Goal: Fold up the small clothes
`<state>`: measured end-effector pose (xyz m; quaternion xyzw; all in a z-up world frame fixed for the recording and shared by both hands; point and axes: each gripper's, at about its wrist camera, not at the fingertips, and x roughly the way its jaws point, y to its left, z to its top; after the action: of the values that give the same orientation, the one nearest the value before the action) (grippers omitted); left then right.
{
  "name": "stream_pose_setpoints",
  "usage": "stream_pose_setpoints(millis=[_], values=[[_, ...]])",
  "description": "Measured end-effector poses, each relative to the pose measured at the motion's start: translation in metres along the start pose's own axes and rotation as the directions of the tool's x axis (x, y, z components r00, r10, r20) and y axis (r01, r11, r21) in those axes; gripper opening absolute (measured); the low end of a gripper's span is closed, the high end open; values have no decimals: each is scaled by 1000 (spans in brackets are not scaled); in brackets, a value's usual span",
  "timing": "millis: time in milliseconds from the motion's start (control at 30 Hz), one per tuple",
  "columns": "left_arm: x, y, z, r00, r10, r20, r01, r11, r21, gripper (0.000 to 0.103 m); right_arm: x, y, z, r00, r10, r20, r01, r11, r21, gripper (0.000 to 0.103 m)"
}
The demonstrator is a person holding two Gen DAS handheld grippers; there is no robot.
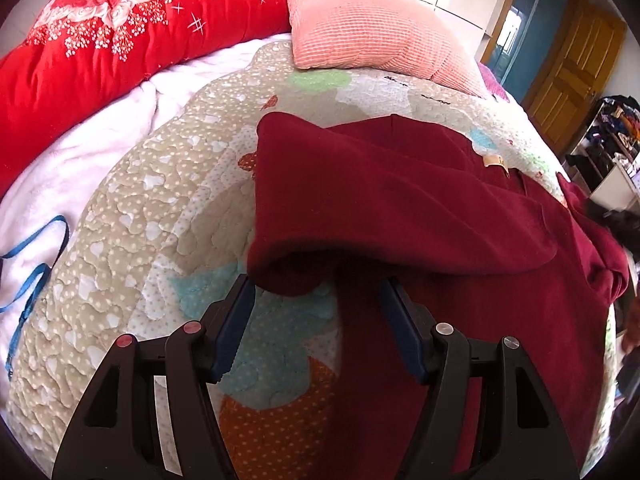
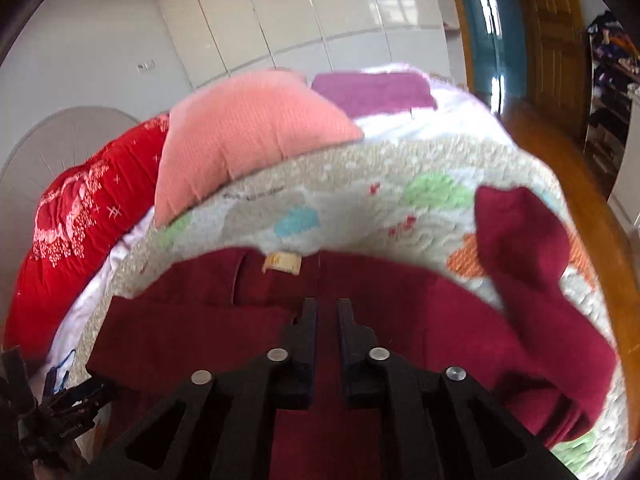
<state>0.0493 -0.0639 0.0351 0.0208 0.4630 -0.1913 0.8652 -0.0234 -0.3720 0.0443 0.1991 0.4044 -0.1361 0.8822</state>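
Over quilt (image 1: 120,216) | left hand-held gripper (image 1: 318,292) spread wide, released | right hand-held gripper (image 2: 327,308) nearly closed above maroon garment (image 1: 400,208)

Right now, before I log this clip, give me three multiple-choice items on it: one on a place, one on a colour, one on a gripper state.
1. Where does the pink pillow lie?
A. on the floor
B. at the far end of the bed, beside the red quilt
C. on top of the garment

2. What colour is the garment being folded?
A. dark red
B. blue
C. white

3. How stands the left gripper?
A. shut on the pillow
B. out of view
C. open, at the garment's folded edge

Key: 1 B, the pillow sits past the patterned quilt, next to the red one. 2 A, the cloth is maroon in both views. 3 C, the blue pads are wide apart.
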Motion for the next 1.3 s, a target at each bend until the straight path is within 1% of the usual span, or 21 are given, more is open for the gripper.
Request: stream_pose_setpoints(millis=[33, 100, 200, 233, 267, 300, 333, 400, 433, 500, 600, 700, 800, 867, 933, 1000, 1033, 1100, 1167, 1233, 1300], values=[[0, -1, -1, 1000, 4, -2, -3, 1000, 7, 66, 9, 0, -7, 1000, 4, -18, -3, 1000, 3, 47], [-1, -1, -2, 1000, 5, -10, -5, 1000, 18, 66, 31, 10, -16, 999, -4, -48, 3, 1000, -23, 48], [-5, 3, -3, 1000, 20, -8, -20, 1000, 18, 66, 53, 23, -21, 998, -14, -62, 10, 998, -66, 48], [-7, 6, -3, 1000, 21, -6, -21, 1000, 11, 66, 55, 26, -21, 998, -27, -57, 22, 996, -87, 35], [-8, 8, -2, 1000, 20, -3, -20, 1000, 0, 66, 55, 30, -21, 998, -34, -52, 29, 994, -107, 27], [-11, 11, -2, 1000, 17, 2, -17, 1000, -14, 65, 51, 31, -18, 999, -34, -42, 29, 993, -114, 12], [-12, 13, -2, 1000, 14, 7, -14, 1000, -24, 65, 42, 27, -15, 1000, -12, -25, 10, 994, -105, 7], [-16, 16, -2, 1000, 8, 17, -7, 999, -37, 65, 12, 14, -4, 997, 62, 40, -60, 997, -51, 4], [-17, 15, -2, 1000, 5, 21, -4, 999, -36, 66, -3, 9, 1, 995, 63, 82, -60, 998, -36, 4], [-17, 11, -2, 1000, 1, 25, 0, 1000, -25, 66, -38, -4, 10, 983, 8, 182, -1, 999, -38, 4], [-12, -1, -2, 1000, 6, 22, -6, 1000, 9, 66, -68, -29, 17, 965, -84, 247, 88, 996, -3, 4], [0, -15, -1, 1000, 9, 6, -9, 999, 32, 65, -61, -49, 15, 976, -95, 198, 90, 995, 34, 4], [11, -27, 2, 1000, 19, 0, -19, 998, 56, 66, -43, -54, 5, 981, -129, 146, 126, 992, 27, 4], [17, -31, 5, 999, 52, 0, -52, 996, 77, 66, -36, -60, -1, 978, -166, 128, 164, 986, 23, 4], [22, -27, 8, 998, 68, -3, -68, 996, 65, 66, -24, -68, -3, 973, -208, 97, 207, 978, 17, 4], [26, -19, 7, 998, 60, -22, -60, 998, 33, 67, -1, -80, -6, 972, -235, 2, 235, 972, 19, 4], [26, -16, 6, 998, 56, -31, -56, 998, 20, 67, 5, -87, -8, 973, -230, -26, 230, 973, 30, 4], [21, -11, 3, 998, 50, -33, -50, 999, 14, 67, -1, -93, -9, 978, -207, -16, 208, 976, 61, 6], [10, -5, 2, 999, 53, -11, -53, 999, 7, 67, -14, -94, -9, 974, -226, -2, 225, 970, 90, 13], [-2, 2, 4, 998, 60, 28, -60, 998, -9, 67, -28, -86, -10, 974, -225, 32, 221, 970, 104, 26], [-9, 9, 11, 997, 56, 54, -54, 998, -40, 67, -36, -70, -12, 987, -149, 60, 143, 985, 93, 31]])
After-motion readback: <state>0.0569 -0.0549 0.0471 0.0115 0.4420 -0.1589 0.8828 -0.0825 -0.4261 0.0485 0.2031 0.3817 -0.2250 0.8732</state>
